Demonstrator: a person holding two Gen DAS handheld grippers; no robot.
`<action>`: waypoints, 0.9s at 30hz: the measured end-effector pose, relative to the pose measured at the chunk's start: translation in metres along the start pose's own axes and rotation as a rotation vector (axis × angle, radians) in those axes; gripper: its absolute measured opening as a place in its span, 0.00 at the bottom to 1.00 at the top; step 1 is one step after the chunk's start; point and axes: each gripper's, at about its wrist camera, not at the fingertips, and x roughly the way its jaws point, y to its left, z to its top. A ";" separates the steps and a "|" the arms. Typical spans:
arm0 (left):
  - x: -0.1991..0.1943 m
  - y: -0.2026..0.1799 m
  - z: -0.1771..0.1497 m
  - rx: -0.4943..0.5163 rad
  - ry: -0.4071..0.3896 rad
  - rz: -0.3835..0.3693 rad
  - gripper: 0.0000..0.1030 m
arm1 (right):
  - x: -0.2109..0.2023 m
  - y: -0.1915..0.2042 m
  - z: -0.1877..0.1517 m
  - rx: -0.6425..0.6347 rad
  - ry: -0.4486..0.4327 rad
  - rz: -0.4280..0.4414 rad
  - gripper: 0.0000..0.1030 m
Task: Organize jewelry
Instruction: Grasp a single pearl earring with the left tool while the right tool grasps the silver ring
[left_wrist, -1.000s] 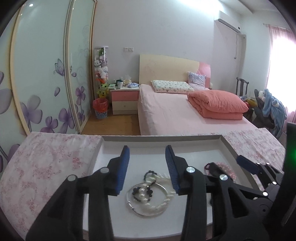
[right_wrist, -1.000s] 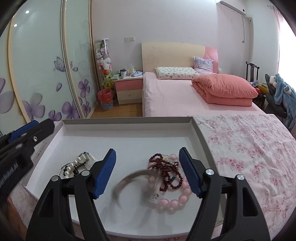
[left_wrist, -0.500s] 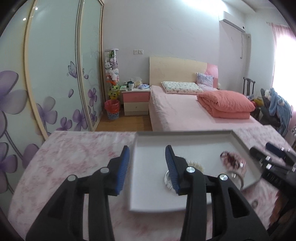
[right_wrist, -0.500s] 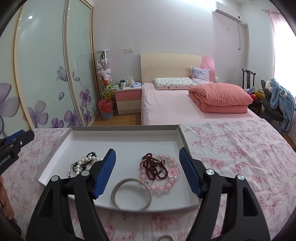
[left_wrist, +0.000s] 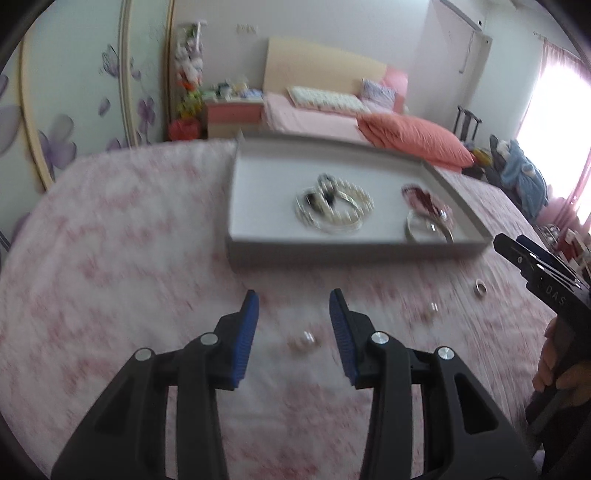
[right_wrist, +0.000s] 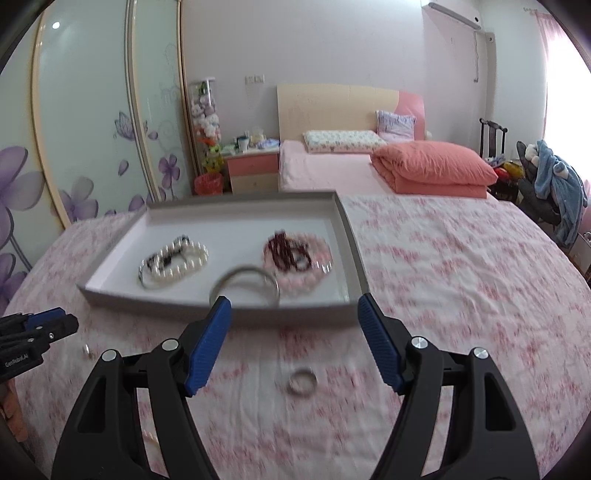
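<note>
On the left, the left tool (left_wrist: 293, 304) hovers with its ribbed blue pads apart and nothing between them, pointing across the pink floral cloth (left_wrist: 110, 258) that covers the bench toward the shallow grey tray (left_wrist: 332, 251). A small pale ring (left_wrist: 306, 338) lies flat on the cloth just short of the pad tips and a little right of the gap's centre line, so it sits slightly behind and below the tips; as a closed circle it has no long axis, and I judge this tool would have to draw back and drop to straddle it. Further right on the cloth lie a tiny blurred bead or ring (left_wrist: 433, 307) and a broader metal band (left_wrist: 481, 287), the latter just beside the right tool. Inside the tray, from left to right, are a heap of white pearl and dark bead strands (right_wrist: 173, 260) of small rounded beads, a thin rigid silver bangle (right_wrist: 245, 284) near the front wall, and dark red beads coiled over a pink beaded bracelet (right_wrist: 297, 258). The right tool (right_wrist: 293, 306) is also spread wide and empty, its tips level with the tray's front wall. A plain silver ring (right_wrist: 303, 382), smooth and hard, lies flat on the wrinkled cloth between its fingers but nearer the camera than the tips, near the centre line. The right tool seems the nearer for this ring, the left for the pale one; both rings look thin, low and likely to slip from the pads.
</note>
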 end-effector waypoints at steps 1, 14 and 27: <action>0.002 -0.003 -0.002 0.004 0.008 -0.003 0.39 | -0.001 -0.002 -0.004 -0.006 0.011 -0.005 0.69; 0.026 -0.021 -0.010 0.068 0.058 0.065 0.18 | -0.004 -0.022 -0.038 -0.001 0.127 -0.026 0.69; 0.021 -0.005 -0.012 0.067 0.048 0.118 0.16 | -0.003 -0.021 -0.044 -0.011 0.165 -0.017 0.69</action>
